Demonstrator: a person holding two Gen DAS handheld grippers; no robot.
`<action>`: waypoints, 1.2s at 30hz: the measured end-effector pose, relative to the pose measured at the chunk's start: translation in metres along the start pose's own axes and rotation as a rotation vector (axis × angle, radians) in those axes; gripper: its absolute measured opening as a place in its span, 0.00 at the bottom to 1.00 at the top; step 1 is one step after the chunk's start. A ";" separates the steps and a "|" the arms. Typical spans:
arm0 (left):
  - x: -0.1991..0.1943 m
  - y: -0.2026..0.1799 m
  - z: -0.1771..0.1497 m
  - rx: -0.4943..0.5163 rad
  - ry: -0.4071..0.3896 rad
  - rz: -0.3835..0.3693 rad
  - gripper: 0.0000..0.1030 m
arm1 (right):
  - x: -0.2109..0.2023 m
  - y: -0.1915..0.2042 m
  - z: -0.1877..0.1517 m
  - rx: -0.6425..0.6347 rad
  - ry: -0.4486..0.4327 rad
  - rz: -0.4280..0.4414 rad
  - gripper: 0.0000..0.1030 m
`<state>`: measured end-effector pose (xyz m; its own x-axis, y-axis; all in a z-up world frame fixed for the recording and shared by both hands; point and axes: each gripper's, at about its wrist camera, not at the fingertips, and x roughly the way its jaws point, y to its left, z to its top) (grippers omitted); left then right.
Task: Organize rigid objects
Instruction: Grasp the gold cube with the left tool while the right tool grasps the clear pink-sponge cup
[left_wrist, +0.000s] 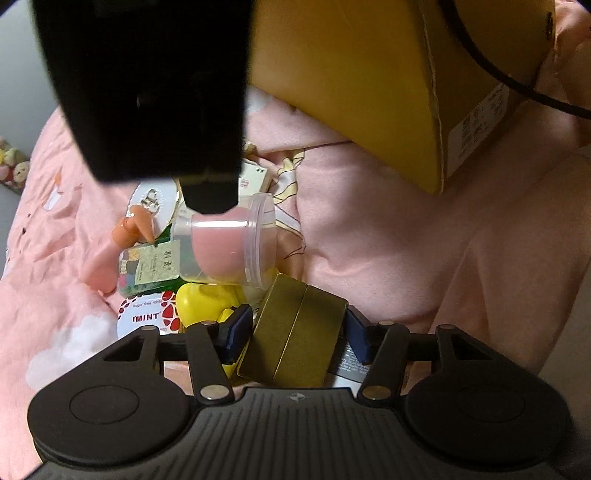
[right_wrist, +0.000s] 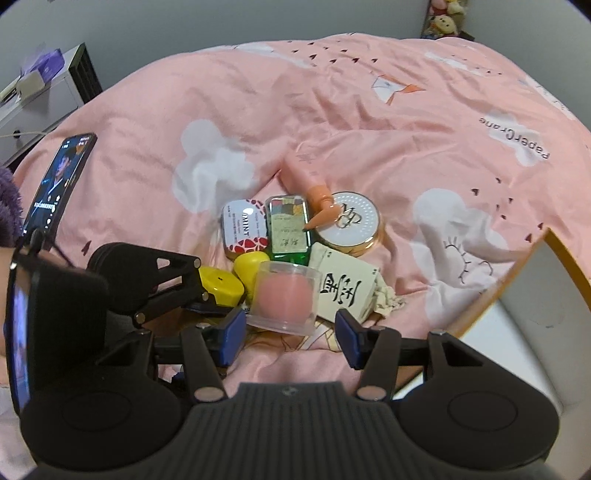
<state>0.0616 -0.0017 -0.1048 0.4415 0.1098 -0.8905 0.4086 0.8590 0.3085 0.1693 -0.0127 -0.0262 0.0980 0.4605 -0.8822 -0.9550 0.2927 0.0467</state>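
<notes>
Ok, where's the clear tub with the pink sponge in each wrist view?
Left wrist: the clear tub lies on its side at centre, just under the right gripper's black tip, above the gold box.
Right wrist: low centre, just beyond the right gripper, between its blue pads.
Shared landmark: the green tin beside the tub.

The small things lie crowded together mid-bed, touching or overlapping, with the clear tub (right_wrist: 284, 301) at the near edge. Beyond them the pink bedspread (right_wrist: 332, 110) lies open and bare. To the right the cardboard box (right_wrist: 532, 295) walls off that side; on the left the left tongs (right_wrist: 207, 295) block the pile's flank.
</notes>
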 end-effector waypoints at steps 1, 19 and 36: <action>-0.001 0.001 -0.002 -0.020 -0.009 -0.003 0.59 | 0.002 0.001 0.002 -0.006 0.006 0.004 0.52; -0.006 0.069 -0.028 -0.462 -0.077 -0.078 0.55 | 0.064 0.000 0.021 0.023 0.218 0.020 0.52; -0.001 0.094 -0.048 -0.643 -0.088 -0.241 0.54 | 0.105 -0.001 0.043 0.023 0.403 0.011 0.57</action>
<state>0.0609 0.1035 -0.0906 0.4721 -0.1392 -0.8705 -0.0391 0.9832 -0.1784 0.1928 0.0713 -0.0993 -0.0338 0.1000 -0.9944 -0.9483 0.3108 0.0635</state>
